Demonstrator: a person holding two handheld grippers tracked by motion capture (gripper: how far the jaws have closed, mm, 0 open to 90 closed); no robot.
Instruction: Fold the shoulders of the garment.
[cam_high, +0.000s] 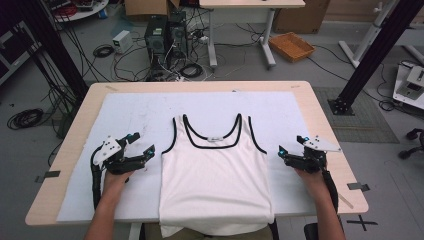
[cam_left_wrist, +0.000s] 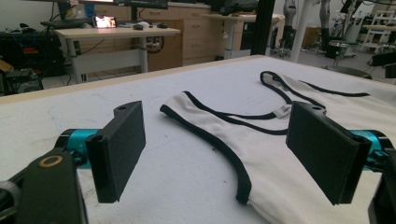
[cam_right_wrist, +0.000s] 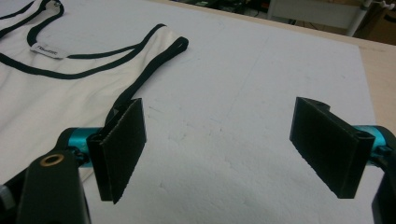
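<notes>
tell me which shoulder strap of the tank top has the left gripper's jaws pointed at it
The strap on the left side of the tank top in the high view: it lies between the open left gripper jaws' line of sight.

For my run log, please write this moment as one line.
left gripper: open, beside tank top | right gripper: open, beside it | tank top: flat, untouched

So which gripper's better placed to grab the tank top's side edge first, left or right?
Left, marginally. The left gripper sits open right beside the tank top, with the black-trimmed armhole edge already lying between its jaws in its own view. The right gripper, also open, stands a little farther off the fabric.
</notes>
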